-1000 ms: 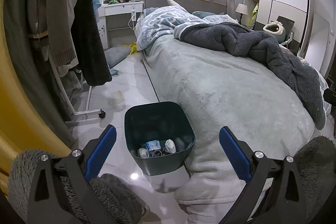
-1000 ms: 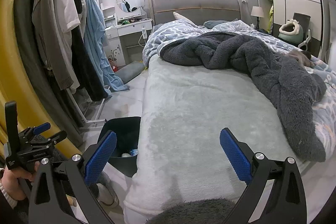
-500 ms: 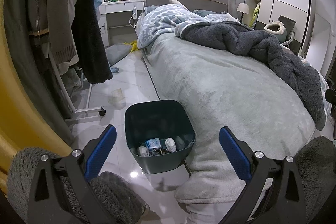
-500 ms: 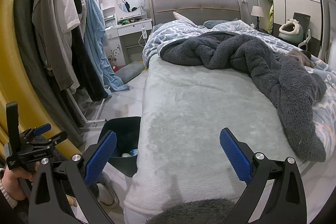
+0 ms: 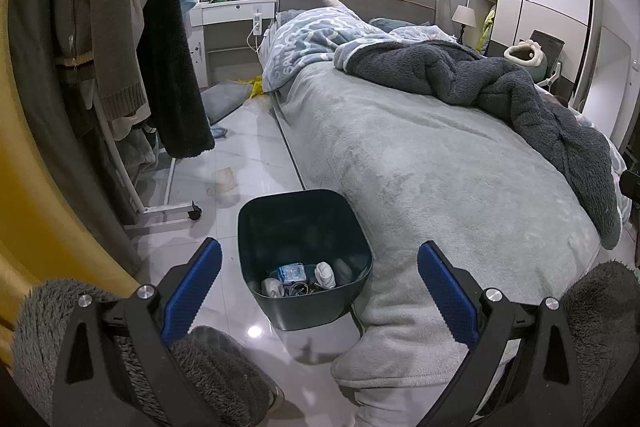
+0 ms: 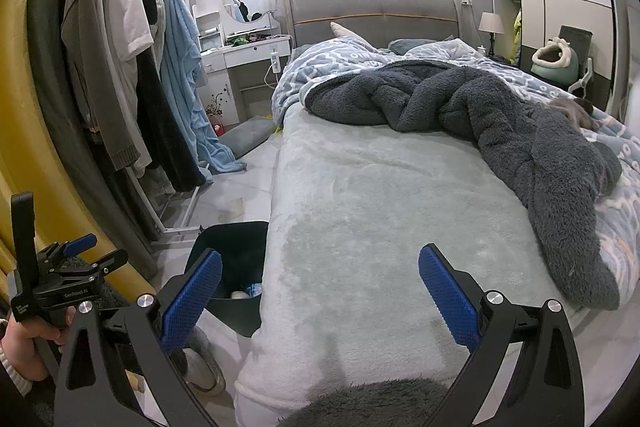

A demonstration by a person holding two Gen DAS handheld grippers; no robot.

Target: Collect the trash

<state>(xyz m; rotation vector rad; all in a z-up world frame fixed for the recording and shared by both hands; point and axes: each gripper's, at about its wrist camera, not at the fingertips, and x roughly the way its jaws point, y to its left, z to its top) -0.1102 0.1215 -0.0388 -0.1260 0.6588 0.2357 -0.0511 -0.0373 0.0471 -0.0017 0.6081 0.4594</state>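
Note:
A dark teal trash bin (image 5: 304, 227) stands on the floor against the bed's left edge, with several bits of trash (image 5: 304, 277) at its bottom. It also shows in the right wrist view (image 6: 236, 247). My left gripper (image 5: 318, 291) is open and empty, held above and just before the bin. A crumpled pale piece of trash (image 5: 224, 181) lies on the floor beyond the bin. My right gripper (image 6: 320, 295) is open and empty over the bed's near end. The left gripper's body (image 6: 60, 279) shows at the left of the right wrist view.
A bed (image 5: 420, 163) with a grey-green cover and a dark fleece blanket (image 5: 500, 87) fills the right. A wheeled clothes rack (image 5: 152, 155) with hanging clothes stands left. A white vanity (image 5: 236, 7) and a floor cushion (image 5: 224, 99) sit at the back. A wardrobe (image 5: 540, 7) stands far right.
The left gripper has drifted slightly back and up, so the bin sits a little lower in view. The right gripper has barely moved. Both stay open.

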